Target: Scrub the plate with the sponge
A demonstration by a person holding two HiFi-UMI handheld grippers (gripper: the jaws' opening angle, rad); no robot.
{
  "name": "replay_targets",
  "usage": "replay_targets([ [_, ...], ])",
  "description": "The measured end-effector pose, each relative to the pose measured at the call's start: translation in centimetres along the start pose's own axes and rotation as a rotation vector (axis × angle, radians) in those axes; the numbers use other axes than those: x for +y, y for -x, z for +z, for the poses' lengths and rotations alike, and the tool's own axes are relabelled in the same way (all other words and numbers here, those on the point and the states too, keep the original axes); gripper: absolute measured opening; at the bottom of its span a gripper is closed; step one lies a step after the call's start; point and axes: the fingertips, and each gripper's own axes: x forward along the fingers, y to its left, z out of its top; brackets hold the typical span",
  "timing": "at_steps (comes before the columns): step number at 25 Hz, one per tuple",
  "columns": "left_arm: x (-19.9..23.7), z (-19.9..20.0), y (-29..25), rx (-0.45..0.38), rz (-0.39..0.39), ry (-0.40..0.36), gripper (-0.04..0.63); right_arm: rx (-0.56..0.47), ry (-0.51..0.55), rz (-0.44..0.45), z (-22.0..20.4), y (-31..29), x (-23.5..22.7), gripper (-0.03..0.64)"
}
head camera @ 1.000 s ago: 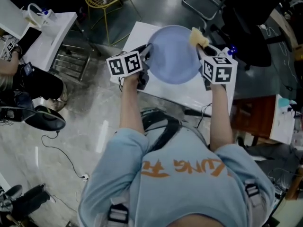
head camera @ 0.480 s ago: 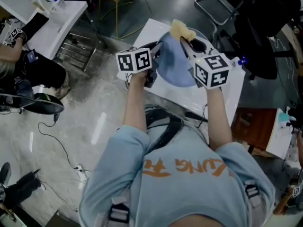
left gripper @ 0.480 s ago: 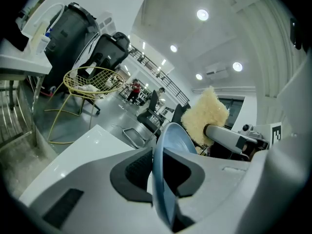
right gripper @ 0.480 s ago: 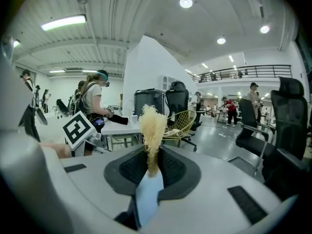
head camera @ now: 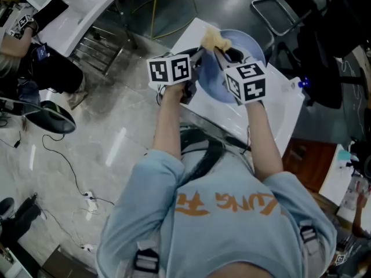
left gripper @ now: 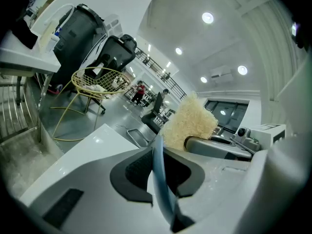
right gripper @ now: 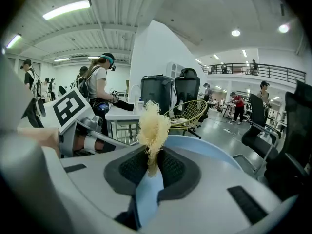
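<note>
Presently, my left gripper [left gripper: 158,172] is clamped on the rim of the light blue plate [head camera: 235,74], which stands edge-on between its pads. My right gripper [right gripper: 150,167] is clenched on the yellow sponge [right gripper: 152,123], whose frayed top sticks up above the pads. In the head view, plate and sponge sit upper centre of the frame, over the white table [head camera: 272,117]. The sponge is at the plate's upper left edge; contact I cannot confirm. A yellow wire chair [left gripper: 97,82] stands left of centre in the left gripper view.
</note>
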Motion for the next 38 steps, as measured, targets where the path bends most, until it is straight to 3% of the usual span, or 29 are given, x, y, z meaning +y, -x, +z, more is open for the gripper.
replay_targets([
  [9,-0.9,-2.6,-2.1,0.077,-0.027,0.020,0.037,0.098,-0.029,-0.084,-4.0,0.9,-2.5,0.055],
  [12,-0.6,-2.8,-2.2,0.067,-0.029,0.059,0.038,0.185,-0.038,-0.112,-6.0,1.5,-3.2,0.054],
  [18,0.1,-2.9,-2.8,0.047,-0.014,0.084,0.039,0.255,-0.074,-0.158,-8.9,2.8,-5.1,0.054],
  [32,1.6,-1.3,-1.7,-0.025,0.003,0.114,0.044,0.260,-0.153,-0.332,-12.1,7.2,-11.6,0.054],
  [38,2.3,-1.0,-0.8,-0.065,0.023,0.143,0.046,0.265,-0.173,-0.342,-12.5,8.0,-12.4,0.054],
])
